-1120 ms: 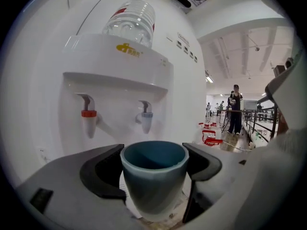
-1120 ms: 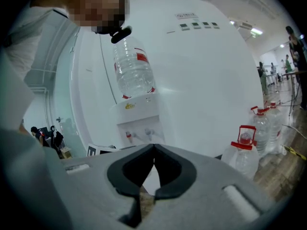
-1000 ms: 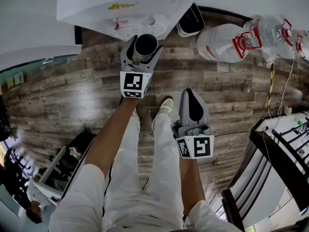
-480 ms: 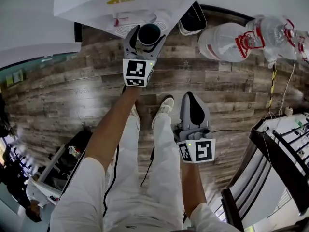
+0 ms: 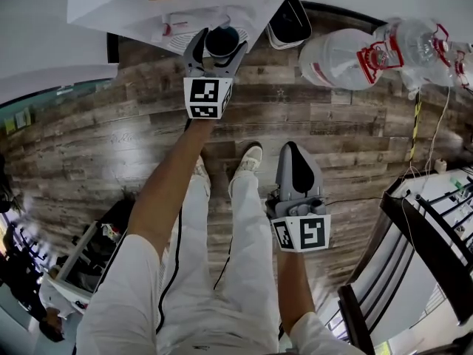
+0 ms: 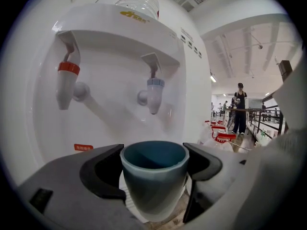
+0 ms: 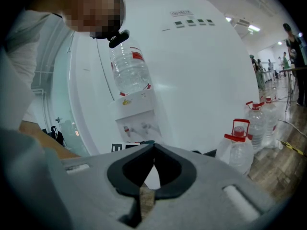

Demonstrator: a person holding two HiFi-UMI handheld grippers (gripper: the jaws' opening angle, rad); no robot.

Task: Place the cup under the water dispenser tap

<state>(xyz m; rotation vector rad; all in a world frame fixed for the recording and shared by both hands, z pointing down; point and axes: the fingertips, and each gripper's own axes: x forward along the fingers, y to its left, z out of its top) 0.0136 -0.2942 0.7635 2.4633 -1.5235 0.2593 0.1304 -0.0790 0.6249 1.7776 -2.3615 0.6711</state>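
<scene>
My left gripper (image 5: pixel 216 44) (image 6: pixel 154 164) is shut on a blue-grey cup (image 6: pixel 153 178) (image 5: pixel 221 41), held upright with its mouth open. The cup sits over the white drip tray (image 5: pixel 179 43) of the water dispenser (image 6: pixel 115 71) (image 5: pixel 170 6). In the left gripper view the blue tap (image 6: pixel 154 94) hangs just above the cup's rim and slightly behind it; the red tap (image 6: pixel 66 83) is to the left. My right gripper (image 5: pixel 295 161) (image 7: pixel 152 150) is shut with nothing in it, hanging back above the floor beside a shoe (image 5: pixel 245 161).
Large water bottles with red caps (image 5: pixel 347 58) (image 7: pixel 236 150) lie and stand right of the dispenser. A dark bin (image 5: pixel 288 22) sits beside the dispenser base. A black railing (image 5: pixel 425 235) stands at the right. People stand far off in the hall (image 6: pixel 239 107).
My left gripper carried the cup forward and down toward the dispenser, from in front of the drip tray to over it under the taps. The right gripper stayed put.
</scene>
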